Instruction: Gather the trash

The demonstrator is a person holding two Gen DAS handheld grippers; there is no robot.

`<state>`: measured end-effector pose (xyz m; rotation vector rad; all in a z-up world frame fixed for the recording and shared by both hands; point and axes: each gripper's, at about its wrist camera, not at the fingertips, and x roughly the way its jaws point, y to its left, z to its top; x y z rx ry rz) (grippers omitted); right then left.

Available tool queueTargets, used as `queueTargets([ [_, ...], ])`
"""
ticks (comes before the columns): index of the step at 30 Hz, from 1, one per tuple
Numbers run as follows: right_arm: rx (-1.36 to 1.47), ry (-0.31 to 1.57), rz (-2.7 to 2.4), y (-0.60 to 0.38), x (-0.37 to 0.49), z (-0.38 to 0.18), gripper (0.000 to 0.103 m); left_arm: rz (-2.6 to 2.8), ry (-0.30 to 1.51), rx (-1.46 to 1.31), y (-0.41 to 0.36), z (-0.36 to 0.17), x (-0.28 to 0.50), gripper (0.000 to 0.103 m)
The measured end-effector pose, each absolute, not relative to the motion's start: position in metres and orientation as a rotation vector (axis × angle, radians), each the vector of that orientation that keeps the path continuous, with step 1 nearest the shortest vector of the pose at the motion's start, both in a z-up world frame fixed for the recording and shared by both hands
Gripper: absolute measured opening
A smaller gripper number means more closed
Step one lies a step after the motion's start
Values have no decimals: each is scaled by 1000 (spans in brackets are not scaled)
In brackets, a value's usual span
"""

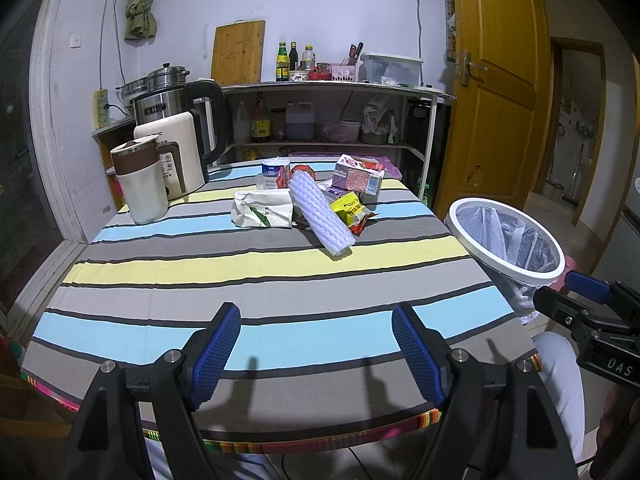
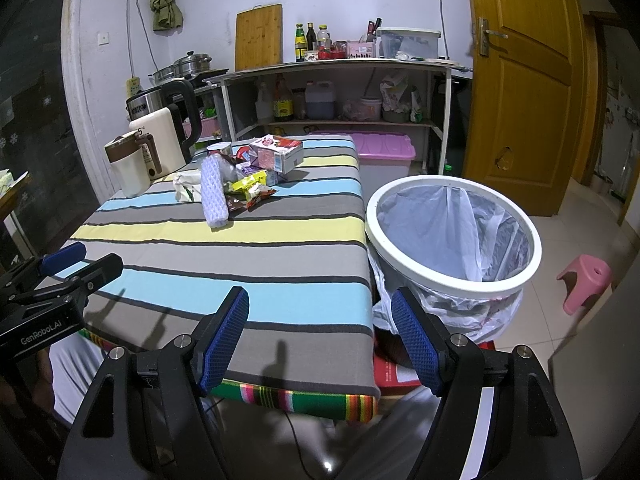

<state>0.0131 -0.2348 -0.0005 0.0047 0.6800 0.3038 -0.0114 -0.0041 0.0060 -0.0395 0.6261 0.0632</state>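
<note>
Trash pile (image 1: 316, 204) lay mid-frame: lavender foam sleeve (image 1: 321, 213), crumpled wrappers, possibly a juice carton (image 1: 358, 178). Left gripper (image 1: 316, 354) and right gripper (image 2: 320, 340) both gaped, empty.

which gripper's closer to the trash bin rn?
Right. The right gripper hangs over the table's near right corner with the lined trash bin just ahead to its right. The left gripper sits further left, over the table's near edge. Both open, empty.

The left wrist view looks forward from the near edge of the table (image 1: 280, 280), low and close. The right wrist view faces likewise from the near right corner. Both share the table and bin (image 2: 452, 232).
</note>
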Motion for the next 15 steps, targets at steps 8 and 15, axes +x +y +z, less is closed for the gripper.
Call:
queueTargets([
  [8, 0, 683, 306, -235, 17, 1, 74, 65, 642, -46, 0, 5, -5, 78],
  [15, -18, 682, 326, -227, 37, -2, 74, 48, 667, -72, 8, 0, 29, 78],
])
